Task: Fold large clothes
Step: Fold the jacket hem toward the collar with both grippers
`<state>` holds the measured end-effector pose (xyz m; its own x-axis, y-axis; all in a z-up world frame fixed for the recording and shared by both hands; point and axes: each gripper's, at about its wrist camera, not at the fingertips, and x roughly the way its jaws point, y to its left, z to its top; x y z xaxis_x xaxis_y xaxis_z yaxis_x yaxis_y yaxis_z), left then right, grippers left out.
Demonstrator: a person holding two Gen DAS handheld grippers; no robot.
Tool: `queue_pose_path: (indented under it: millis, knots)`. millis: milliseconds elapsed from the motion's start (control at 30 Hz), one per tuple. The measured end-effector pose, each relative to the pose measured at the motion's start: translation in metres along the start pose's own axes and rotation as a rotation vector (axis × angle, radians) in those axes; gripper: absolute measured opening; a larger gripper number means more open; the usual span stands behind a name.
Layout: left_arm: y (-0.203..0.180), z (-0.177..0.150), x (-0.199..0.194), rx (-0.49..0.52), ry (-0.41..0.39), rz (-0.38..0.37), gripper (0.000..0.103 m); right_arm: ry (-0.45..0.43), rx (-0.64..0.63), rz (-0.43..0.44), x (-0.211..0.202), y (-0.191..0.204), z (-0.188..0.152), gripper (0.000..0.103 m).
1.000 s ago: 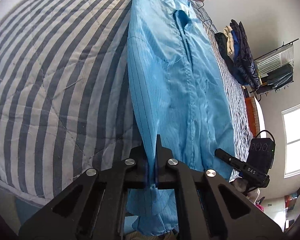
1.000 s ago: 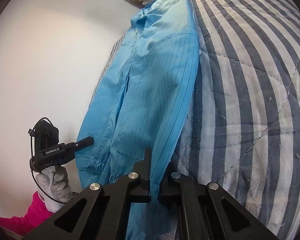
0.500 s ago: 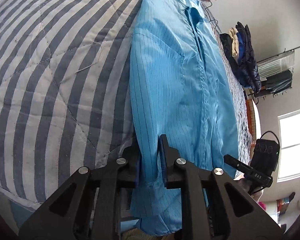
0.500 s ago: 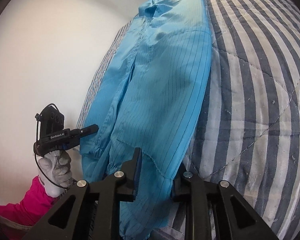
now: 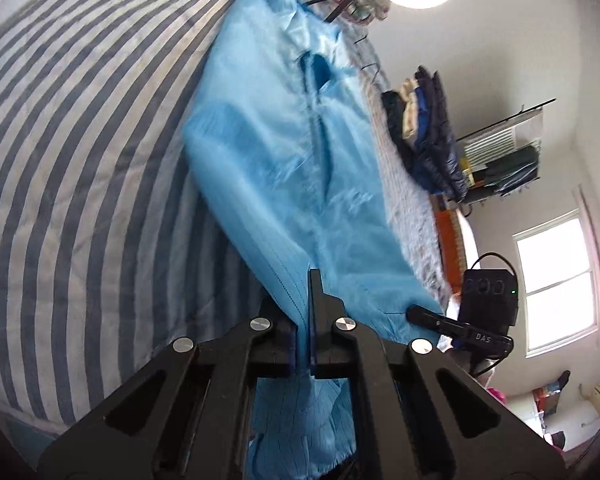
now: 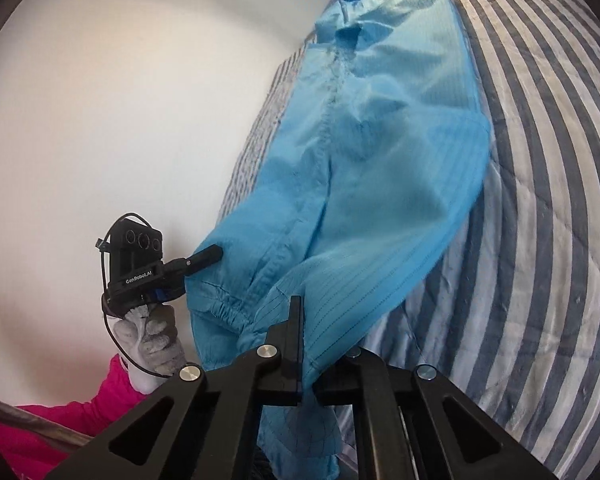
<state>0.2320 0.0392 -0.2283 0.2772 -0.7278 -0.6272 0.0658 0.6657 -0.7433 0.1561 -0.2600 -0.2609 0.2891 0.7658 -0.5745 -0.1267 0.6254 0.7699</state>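
A large light-blue shirt with thin dark stripes (image 5: 284,168) lies lengthwise on a striped bed, collar at the far end. My left gripper (image 5: 305,308) is shut on the shirt's near hem edge and lifts it off the bed. My right gripper (image 6: 306,336) is shut on the other near edge of the same shirt (image 6: 380,184), also raised. Each gripper shows in the other's view: the right one (image 5: 456,326) and the left one (image 6: 180,268), both at the hem. Loose cloth hangs below both.
The grey-and-white striped quilt (image 5: 80,168) covers the bed (image 6: 548,200). A pile of dark jackets (image 5: 428,140) sits at the bed's far side. Hangers (image 5: 340,4) lie by the collar. A clothes rack (image 5: 504,160) and window (image 5: 556,280) stand beyond. A white wall (image 6: 120,100) is left.
Both grippers were shut a second ago, opened slightly half a second ago, and are shut on the hem again. Both have lifted the near end of the shirt off the bed.
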Motion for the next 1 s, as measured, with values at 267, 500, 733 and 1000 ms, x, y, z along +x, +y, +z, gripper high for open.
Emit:
queue_pose_path:
  millis: [267, 500, 733, 1000]
  knots:
    - [-0.029, 0.083, -0.005, 0.043, -0.081, -0.034, 0.001, -0.141, -0.079, -0.005, -0.017, 0.033, 0.083, 0.001]
    - [-0.022, 0.148, 0.032, 0.017, -0.104, 0.030, 0.001, -0.210, -0.056, -0.141, -0.014, 0.018, 0.151, 0.001]
    - [0.003, 0.173, 0.079, -0.028, -0.077, 0.097, 0.001, -0.148, -0.056, -0.242, 0.011, -0.015, 0.183, 0.001]
    - [0.030, 0.180, 0.105, -0.069, -0.045, 0.136, 0.001, -0.086, -0.035, -0.303, 0.038, -0.046, 0.198, 0.006]
